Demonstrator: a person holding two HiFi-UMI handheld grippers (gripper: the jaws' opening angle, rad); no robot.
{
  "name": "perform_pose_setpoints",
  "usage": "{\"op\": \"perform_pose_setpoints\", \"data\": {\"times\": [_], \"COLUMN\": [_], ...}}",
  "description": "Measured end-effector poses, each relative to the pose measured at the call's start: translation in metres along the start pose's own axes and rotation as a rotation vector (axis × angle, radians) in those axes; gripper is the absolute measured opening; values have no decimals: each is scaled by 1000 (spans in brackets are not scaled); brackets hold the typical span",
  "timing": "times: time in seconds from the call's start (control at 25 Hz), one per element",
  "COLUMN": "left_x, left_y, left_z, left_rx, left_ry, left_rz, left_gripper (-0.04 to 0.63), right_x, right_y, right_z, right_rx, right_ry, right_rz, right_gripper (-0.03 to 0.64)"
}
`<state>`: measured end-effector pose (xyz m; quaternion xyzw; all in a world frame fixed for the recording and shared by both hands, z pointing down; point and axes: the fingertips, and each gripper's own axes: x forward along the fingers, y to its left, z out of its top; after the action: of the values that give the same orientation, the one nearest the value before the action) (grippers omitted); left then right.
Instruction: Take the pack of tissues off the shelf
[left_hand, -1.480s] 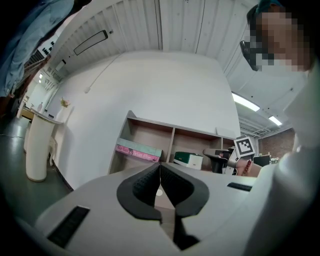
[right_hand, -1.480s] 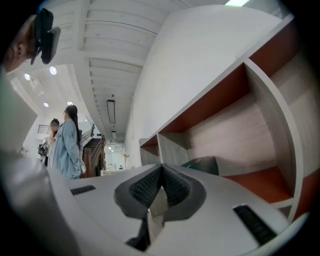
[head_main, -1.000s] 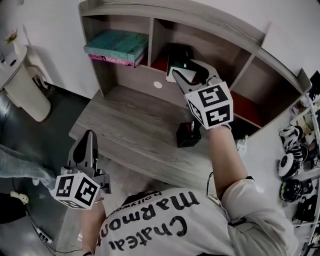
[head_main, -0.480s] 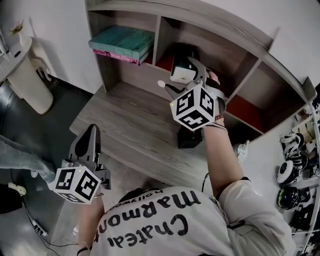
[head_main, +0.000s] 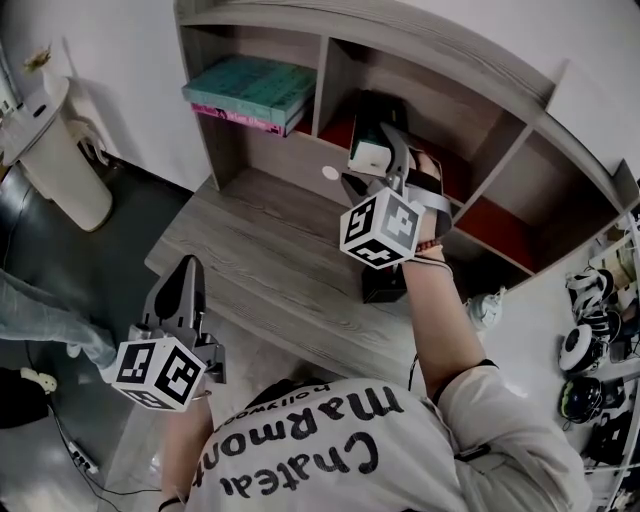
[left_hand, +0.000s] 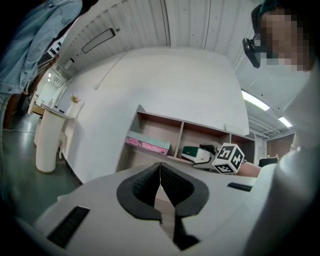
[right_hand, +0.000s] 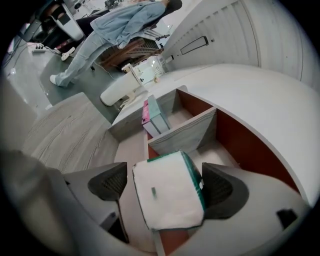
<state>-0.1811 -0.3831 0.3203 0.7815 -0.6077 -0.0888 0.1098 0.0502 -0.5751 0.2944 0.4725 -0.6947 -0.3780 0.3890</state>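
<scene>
Since a second ago the left gripper (head_main: 183, 275) has stayed off the desk's (head_main: 270, 250) front edge, clenched empty. The right gripper's (right_hand: 167, 186) jaws have spread wide, released, flanking the tissue pack (head_main: 370, 152) at the front edge of the shelf's (head_main: 440, 50) middle compartment.

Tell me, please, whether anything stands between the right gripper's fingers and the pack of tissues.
Nothing visible does. The pack of tissues lies directly between the open fingers of the right gripper, at the middle compartment of the shelf, with no other object in the gaps.
</scene>
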Motion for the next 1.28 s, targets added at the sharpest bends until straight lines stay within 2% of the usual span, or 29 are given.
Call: {"op": "perform_pose_setpoints", "data": {"times": [0.36,0.48,0.68,1.08,1.28], "left_x": [6,7,6,13,16], "left_y": [-4,-4,0,1,0], "left_z": [-2,-4,-7,-10,-7], "left_rx": [1,3,-7,-17,-11], "left_ry": [-4,5,7,8,1], "left_rz": [-29,-32,-22,-34,-43], "left_gripper": [17,17,17,18,18], "right_x": [1,2,1,2,0], "right_y": [1,-2,-2,-6,-14], "right_z": [-5,-7,-8,-8,-8], "right_rx": [-16,-32,-32,-23,50], "right_ry": [8,14,14,2,-5], "right_rz": [-39,-69,-97,-96,-98], "right_gripper": [448,414,408,385,374]}}
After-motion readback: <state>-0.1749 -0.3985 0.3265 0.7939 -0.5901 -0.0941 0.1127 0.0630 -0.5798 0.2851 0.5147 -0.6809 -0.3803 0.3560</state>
